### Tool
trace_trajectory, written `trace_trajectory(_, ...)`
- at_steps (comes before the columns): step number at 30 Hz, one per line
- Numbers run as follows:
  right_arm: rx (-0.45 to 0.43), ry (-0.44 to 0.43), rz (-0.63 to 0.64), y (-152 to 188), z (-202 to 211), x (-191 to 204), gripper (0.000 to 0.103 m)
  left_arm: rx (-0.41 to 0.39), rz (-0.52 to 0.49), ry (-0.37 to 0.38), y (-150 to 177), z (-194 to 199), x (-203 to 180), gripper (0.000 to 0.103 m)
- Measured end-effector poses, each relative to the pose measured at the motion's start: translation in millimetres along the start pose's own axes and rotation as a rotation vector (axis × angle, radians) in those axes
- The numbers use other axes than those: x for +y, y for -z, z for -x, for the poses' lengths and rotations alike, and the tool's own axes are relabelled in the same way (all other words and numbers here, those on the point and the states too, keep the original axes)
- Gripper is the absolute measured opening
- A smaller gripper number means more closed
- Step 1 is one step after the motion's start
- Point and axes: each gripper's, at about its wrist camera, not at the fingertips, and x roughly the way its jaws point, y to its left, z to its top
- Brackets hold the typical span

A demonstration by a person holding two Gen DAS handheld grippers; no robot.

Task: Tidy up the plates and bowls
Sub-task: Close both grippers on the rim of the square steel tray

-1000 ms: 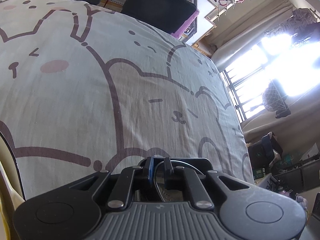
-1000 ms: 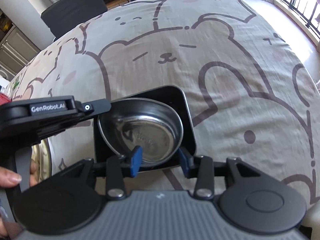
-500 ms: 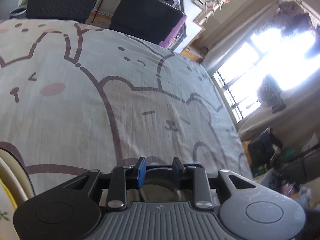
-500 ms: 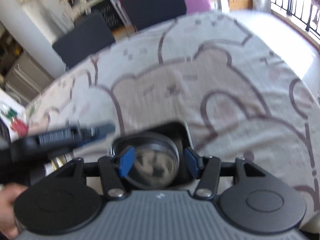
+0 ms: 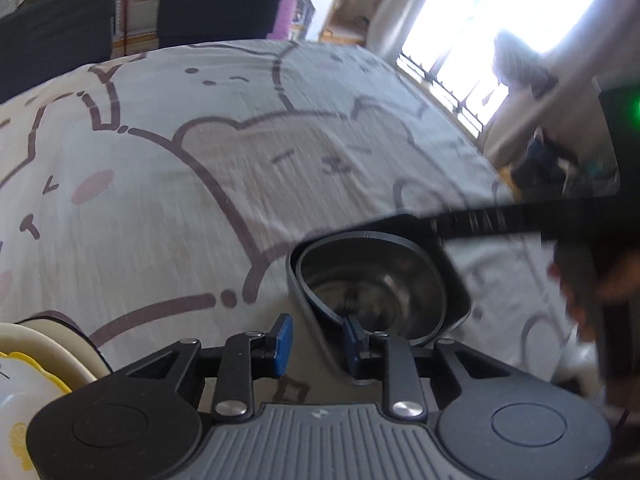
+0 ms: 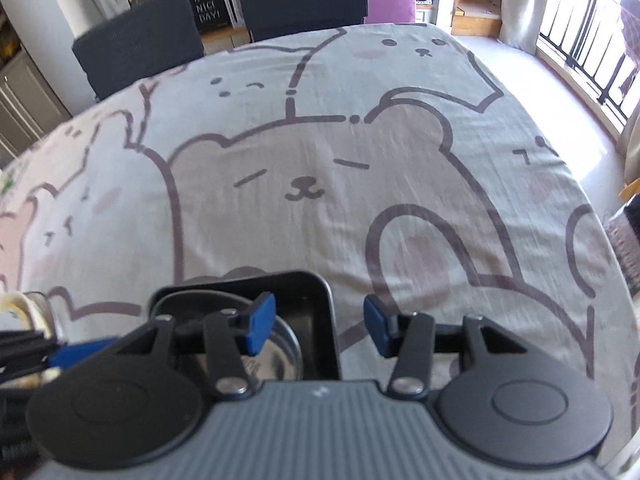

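Note:
A steel bowl (image 5: 376,292) sits in a black square plate (image 5: 452,276) on the bear-print cloth. My left gripper (image 5: 318,342) is open at the bowl's near rim. One pad is inside the bowl, the other stands off its outer wall, and neither presses. In the right wrist view my right gripper (image 6: 319,325) straddles the right edge of the black plate (image 6: 326,320). Its jaws are closing without touching the plate. The bowl (image 6: 282,354) shows under its left finger. The right gripper's blurred black body (image 5: 520,220) crosses the left wrist view.
A cream plate with yellow print (image 5: 28,364) lies at the near left, and its edge (image 6: 16,308) also shows in the right wrist view. A hand (image 5: 580,292) is on the right. Two dark chairs (image 6: 140,52) stand behind the table. The table's right edge (image 6: 580,184) drops to the floor.
My left gripper was shut on the bowl's rim; it has let go, rolled and drawn back a little. My right gripper has slid right from over the bowl to the plate's edge.

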Motion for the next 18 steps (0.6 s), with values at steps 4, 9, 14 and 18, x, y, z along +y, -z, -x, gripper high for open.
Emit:
trace_trajectory(4,0.023,0.015,-0.002,-3.3,-11.1,1.9,0.06,0.02,-0.026,-0.01,3.3,-6.2,0.1,0.029)
trace_trajectory(9,0.022,0.023,0.021,-3.1,-14.4,2.1,0.062,0.006,-0.009,-0.027,-2.8,-11.3,1.9,0.029)
trace_trajectory(14,0.027,0.031,0.008,-1.7,-14.8,-7.7,0.062,0.011,0.011,-0.029,-5.4,-18.0,4.2,0.029)
trace_trajectory(18,0.046,0.019,0.0,2.5,-15.6,-20.9,0.061,0.018,0.045,-0.018,-6.9,-19.2,8.1,0.028)
